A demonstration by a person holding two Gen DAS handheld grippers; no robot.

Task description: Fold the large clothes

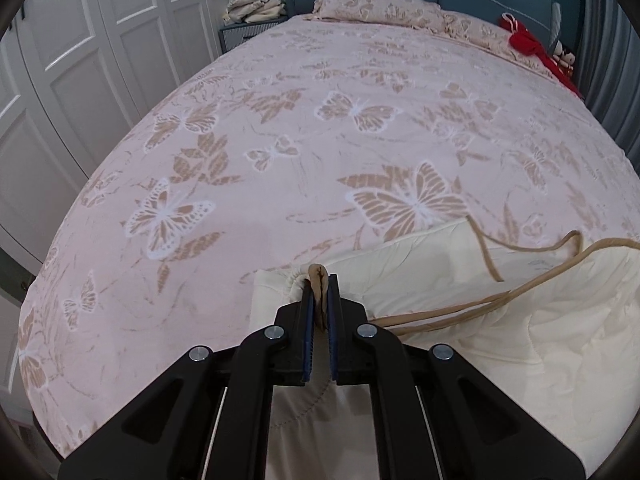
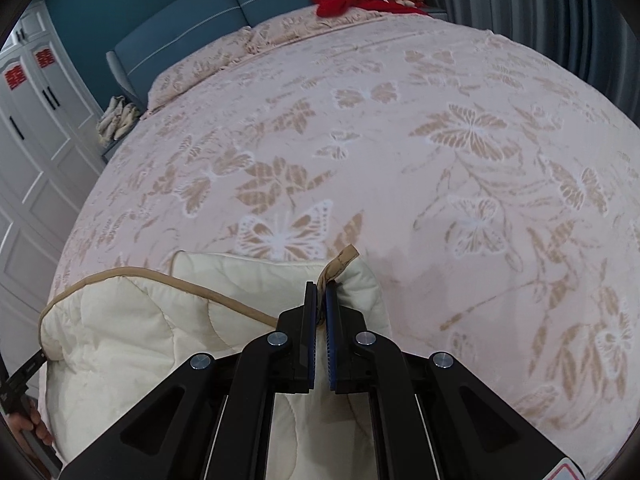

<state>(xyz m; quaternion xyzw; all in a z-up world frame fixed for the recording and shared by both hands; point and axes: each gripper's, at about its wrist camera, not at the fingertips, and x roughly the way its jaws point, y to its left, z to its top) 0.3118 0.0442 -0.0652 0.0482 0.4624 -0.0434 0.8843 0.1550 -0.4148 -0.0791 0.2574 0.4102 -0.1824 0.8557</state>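
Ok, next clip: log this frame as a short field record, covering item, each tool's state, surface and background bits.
item: cream quilt with tan trim, partly folded
left tool: shut on tan trim at a quilt corner
right tool: shut on tan trim at another corner
surface: bed with pink butterfly bedspread
far end: pillows, red garment
beside bed: stack of folded cloth on a nightstand

Left gripper [image 1: 320, 284]: matte black plastic linkage arms, four round silver screw heads, blue ribbed pads [image 1: 307, 332] lining the jaws, pale metal rails below. Right gripper [image 2: 320, 294]: same build, same blue pads [image 2: 331, 340], red-and-white sticker corner at lower right. Bare skin of left hand [image 2: 34, 426] at the right view's edge.
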